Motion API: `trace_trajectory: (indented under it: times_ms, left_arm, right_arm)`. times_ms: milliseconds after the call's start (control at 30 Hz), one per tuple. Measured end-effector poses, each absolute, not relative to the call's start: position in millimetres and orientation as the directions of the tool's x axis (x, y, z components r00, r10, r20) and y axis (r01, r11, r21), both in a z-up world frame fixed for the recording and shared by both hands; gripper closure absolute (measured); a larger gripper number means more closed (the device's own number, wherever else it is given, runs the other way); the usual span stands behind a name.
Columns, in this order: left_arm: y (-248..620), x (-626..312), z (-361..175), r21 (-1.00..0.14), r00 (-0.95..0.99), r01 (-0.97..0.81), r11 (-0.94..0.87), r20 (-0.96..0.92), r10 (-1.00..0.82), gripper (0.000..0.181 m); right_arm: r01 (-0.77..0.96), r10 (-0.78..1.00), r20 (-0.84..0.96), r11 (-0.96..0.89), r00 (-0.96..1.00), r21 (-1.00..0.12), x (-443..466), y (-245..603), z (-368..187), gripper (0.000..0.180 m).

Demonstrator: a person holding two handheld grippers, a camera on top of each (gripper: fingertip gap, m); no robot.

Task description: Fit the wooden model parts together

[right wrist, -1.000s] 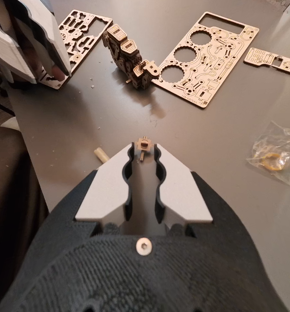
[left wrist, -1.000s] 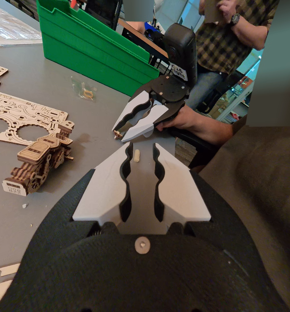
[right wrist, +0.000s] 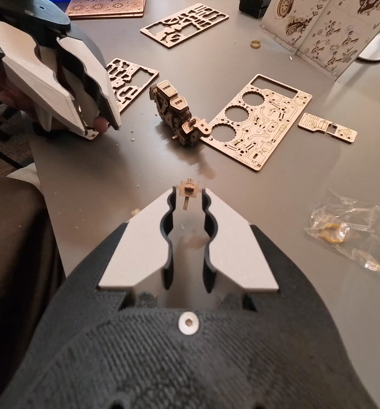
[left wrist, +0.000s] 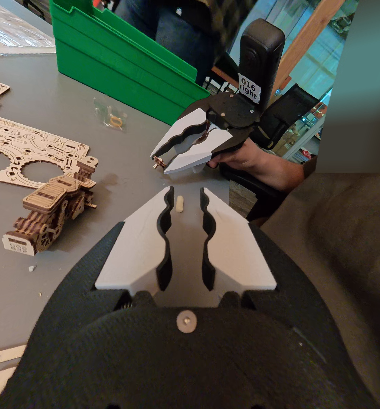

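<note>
Where tips meet: wooden part [right wrist: 188,191], right claw [right wrist: 188,192].

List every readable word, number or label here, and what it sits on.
I do not copy writing out; these things bear it.
White sticker on the right gripper: printed, legible.
Wooden parts sheet: tiny engraved marks.
Wooden model, pale end plate: engraved marks, small.

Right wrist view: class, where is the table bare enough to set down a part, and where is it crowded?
Bare: the grey table between the right claw, the wooden model and the left claw. Crowded: around the cut-out sheets and the plastic bag.
</note>
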State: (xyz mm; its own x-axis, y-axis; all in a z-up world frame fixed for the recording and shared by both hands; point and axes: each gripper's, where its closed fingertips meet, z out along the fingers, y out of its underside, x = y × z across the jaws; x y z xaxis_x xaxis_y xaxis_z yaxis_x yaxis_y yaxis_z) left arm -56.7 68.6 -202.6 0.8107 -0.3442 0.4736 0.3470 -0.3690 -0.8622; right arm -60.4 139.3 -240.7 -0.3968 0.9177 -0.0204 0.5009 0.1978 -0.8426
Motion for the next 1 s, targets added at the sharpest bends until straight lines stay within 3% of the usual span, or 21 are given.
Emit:
trace_trajectory:
  times_ms: [267,433,633,1000]
  left_arm:
    - [69,-57,-203,-0.862,0.810,0.348,-0.369,0.474,-0.344,0.159]
    - [69,-57,-203,-0.862,0.810,0.349,-0.369,0.475,-0.344,0.160]
    - [68,-57,-202,-0.862,0.810,0.349,-0.367,0.475,-0.345,0.160]
    - [68,-56,-202,-0.861,0.809,0.349,-0.369,0.476,-0.346,0.159]
  right_arm:
    - [0.483,0.913,-0.035,0.183,-0.406,-0.856,-61,137,-237,0.158]
    - [0.339,0.784,-0.339,-0.174,-0.521,-0.924,-56,122,-184,0.159]
    - [0.283,0.570,-0.561,-0.505,-0.600,-0.816,-48,137,-147,0.159]
    - [0.283,0.404,-0.586,-0.596,-0.702,-0.751,-36,129,-125,0.160]
